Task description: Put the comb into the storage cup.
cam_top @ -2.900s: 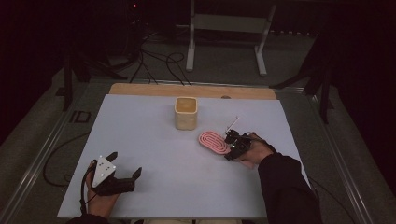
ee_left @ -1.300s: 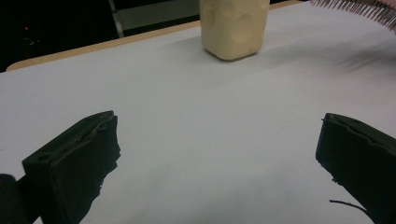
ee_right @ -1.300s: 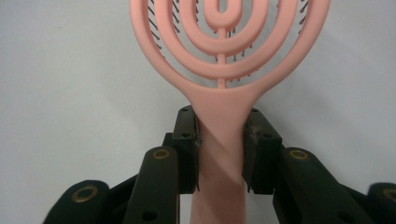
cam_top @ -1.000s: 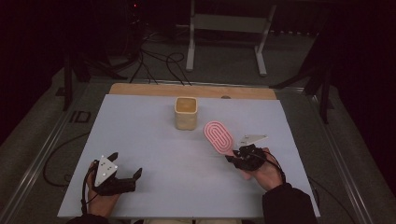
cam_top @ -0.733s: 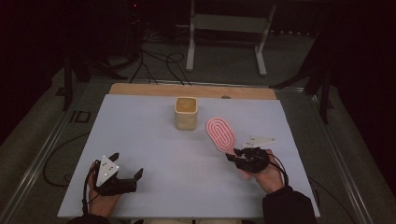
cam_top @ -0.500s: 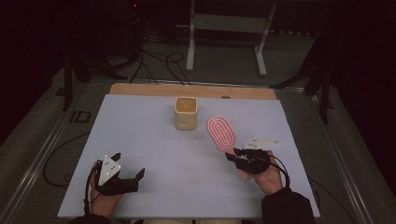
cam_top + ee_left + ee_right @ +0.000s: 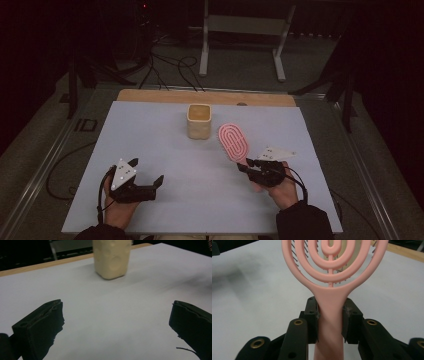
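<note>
A pink hairbrush [image 7: 233, 141] with a ringed oval head is held off the white table, its head pointing toward a cream square cup [image 7: 199, 120]. My right gripper [image 7: 250, 165] is shut on the brush handle [image 7: 329, 312]; both pads press its sides just below the head. The cup [image 7: 111, 257] stands upright near the table's far middle. At the near left, my left gripper [image 7: 146, 176] is open with nothing between its wide-set jaws, which face the cup across bare table.
The white table top [image 7: 165, 150] has a wooden strip [image 7: 200, 96] along its far edge. Cables and metal stand legs [image 7: 205, 50] lie on the dark floor beyond. Free room stretches between the two grippers.
The right gripper lifted the brush from the table and drew it back toward the person, head tilted up. The left gripper rose slightly and shifted a little right.
</note>
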Tool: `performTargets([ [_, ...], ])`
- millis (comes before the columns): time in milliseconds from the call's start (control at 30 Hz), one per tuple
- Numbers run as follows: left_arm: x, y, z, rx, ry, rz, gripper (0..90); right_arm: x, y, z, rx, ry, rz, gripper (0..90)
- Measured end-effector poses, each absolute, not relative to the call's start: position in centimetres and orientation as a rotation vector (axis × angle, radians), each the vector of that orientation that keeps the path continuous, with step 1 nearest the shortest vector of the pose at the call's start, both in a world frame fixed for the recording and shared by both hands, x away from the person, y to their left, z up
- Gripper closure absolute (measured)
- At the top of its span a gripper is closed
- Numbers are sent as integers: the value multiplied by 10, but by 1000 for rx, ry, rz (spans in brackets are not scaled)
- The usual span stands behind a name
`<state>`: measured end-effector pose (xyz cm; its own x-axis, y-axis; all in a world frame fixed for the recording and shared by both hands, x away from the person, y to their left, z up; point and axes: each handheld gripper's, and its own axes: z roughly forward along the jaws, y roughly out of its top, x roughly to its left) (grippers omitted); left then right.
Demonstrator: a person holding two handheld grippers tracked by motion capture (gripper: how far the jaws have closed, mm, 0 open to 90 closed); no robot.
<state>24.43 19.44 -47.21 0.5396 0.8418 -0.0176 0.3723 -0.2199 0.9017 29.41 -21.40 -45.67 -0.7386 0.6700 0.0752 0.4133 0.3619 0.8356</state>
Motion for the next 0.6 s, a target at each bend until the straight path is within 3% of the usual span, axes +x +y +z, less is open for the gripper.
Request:
performTargets([
  [600,271,139,-419,1850,848,570,1,294,-209,-448,927,2311,1354,699],
])
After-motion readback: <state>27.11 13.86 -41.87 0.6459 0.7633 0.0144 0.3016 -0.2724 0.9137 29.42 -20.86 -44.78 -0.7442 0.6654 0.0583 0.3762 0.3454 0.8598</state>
